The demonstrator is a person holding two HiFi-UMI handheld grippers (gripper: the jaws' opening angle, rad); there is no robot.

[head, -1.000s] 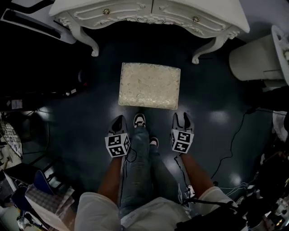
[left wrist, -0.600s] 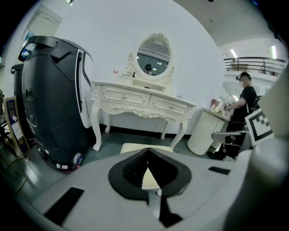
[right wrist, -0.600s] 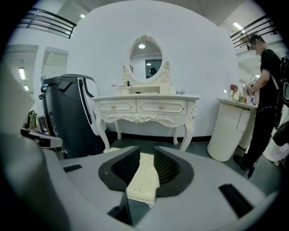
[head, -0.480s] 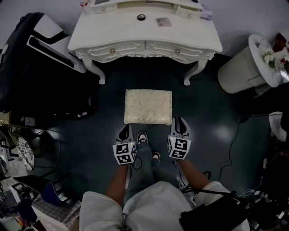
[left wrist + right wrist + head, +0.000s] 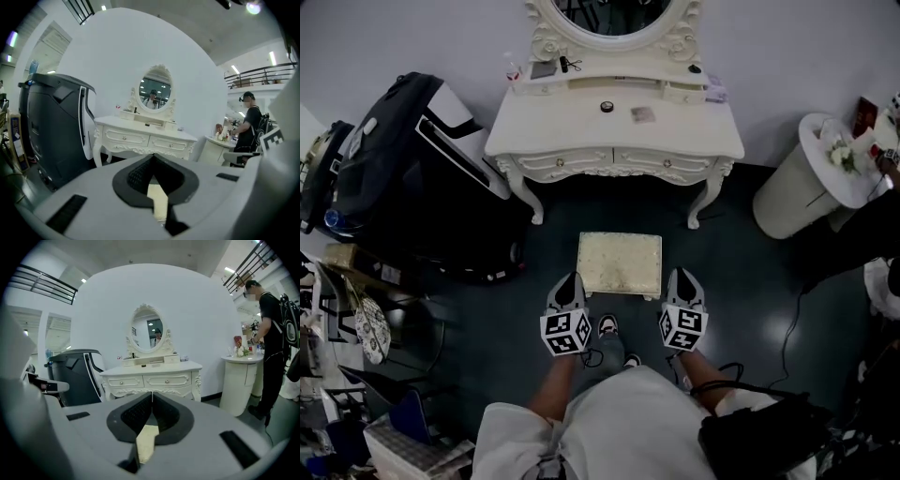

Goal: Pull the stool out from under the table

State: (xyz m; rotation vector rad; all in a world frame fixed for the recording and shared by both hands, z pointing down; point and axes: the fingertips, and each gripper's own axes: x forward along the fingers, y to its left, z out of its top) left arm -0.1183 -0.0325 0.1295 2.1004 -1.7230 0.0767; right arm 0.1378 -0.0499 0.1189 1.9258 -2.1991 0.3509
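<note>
With the stool (image 5: 620, 264) standing clear of the table (image 5: 614, 127), I'd hold my left gripper (image 5: 570, 281), jaws together, and right gripper (image 5: 684, 277), jaws just closed on nothing, off it.

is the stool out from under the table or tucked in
Out. In the head view the stool stands upright in front of the table, its whole top showing, with a gap between it and the table's front edge.

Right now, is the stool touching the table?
Apart. The head view shows bare dark floor between the stool and the table, all along the stool's far edge.
</note>
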